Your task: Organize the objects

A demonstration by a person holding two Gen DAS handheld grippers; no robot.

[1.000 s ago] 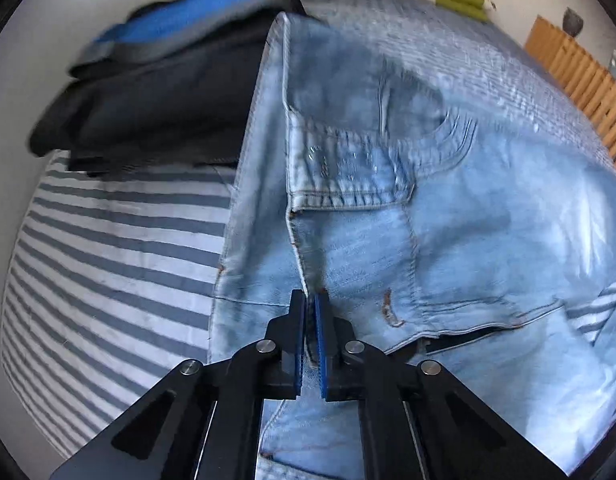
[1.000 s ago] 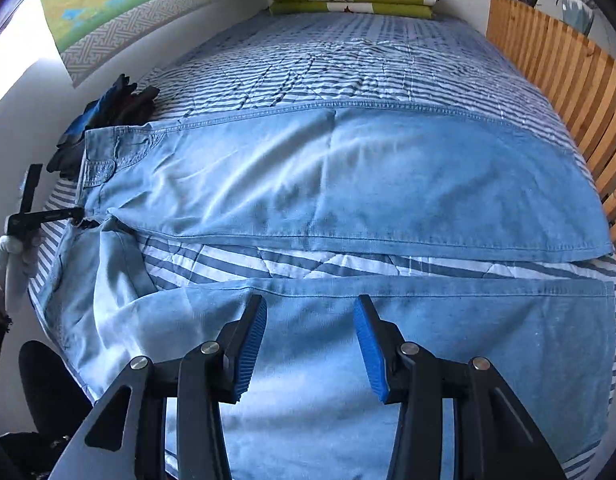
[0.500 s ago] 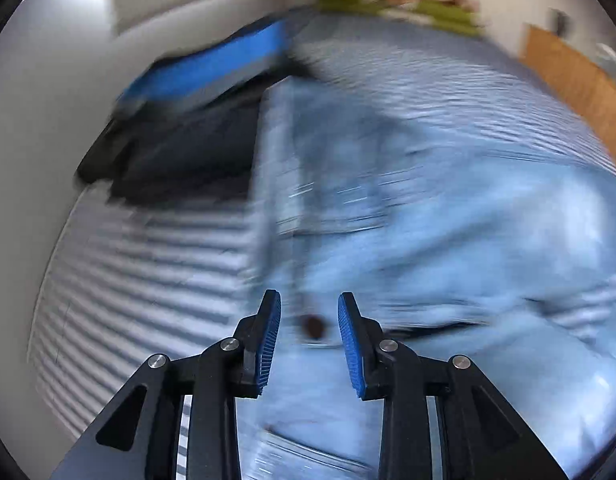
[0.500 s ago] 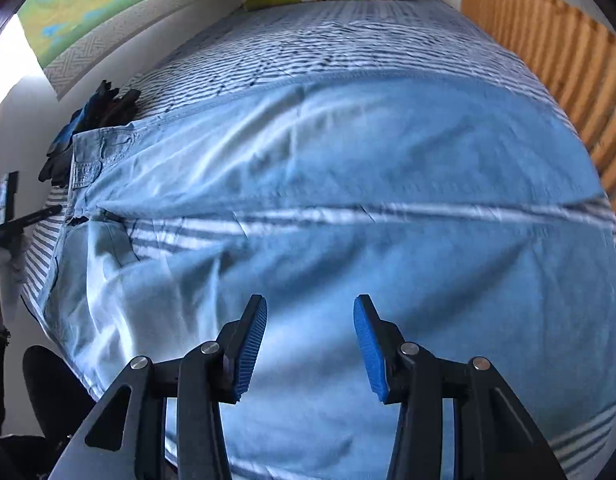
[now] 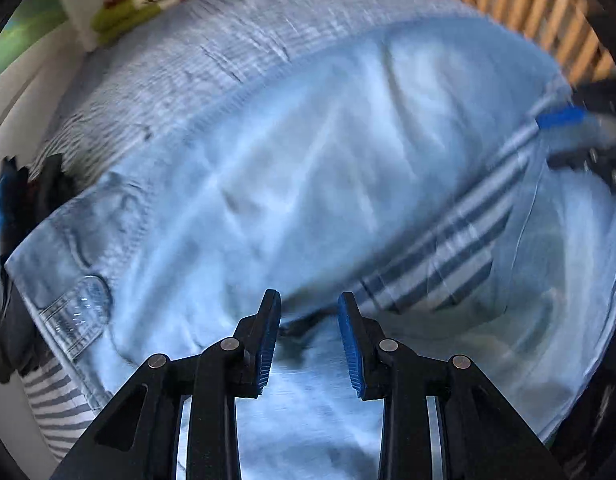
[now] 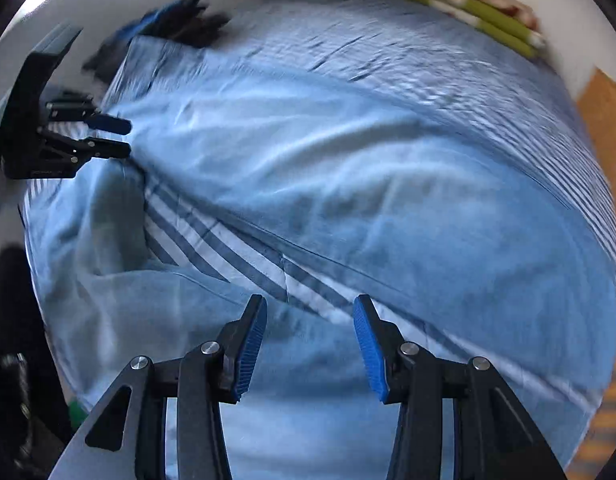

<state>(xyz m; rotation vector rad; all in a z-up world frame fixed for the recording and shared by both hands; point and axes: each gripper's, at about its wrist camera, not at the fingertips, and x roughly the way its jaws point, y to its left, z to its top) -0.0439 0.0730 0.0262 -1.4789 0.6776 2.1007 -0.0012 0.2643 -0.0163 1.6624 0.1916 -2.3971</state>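
Left gripper (image 5: 308,338) above the jeans' (image 5: 267,200) crotch, jaws apart, holding nothing. Pale jeans spread flat across the striped bed (image 6: 428,60), legs parted. Right gripper (image 6: 308,344) over the near leg, jaws apart, empty.

The left gripper (image 5: 308,336) points steeply down at the light-blue jeans (image 5: 291,184), near their crotch end, with a clear gap between its blue-padded fingers (image 5: 267,344) and nothing clamped. From the right wrist camera it (image 6: 115,136) shows at the jeans' waist end, its black frame and two blue-tipped fingers reaching onto the denim edge. The right gripper (image 6: 310,344) also points steeply down, over the nearer leg of the jeans, its blue pads (image 6: 370,348) parted with only cloth below them. In the left wrist view it (image 5: 568,128) is a blur at the jeans' hem end.
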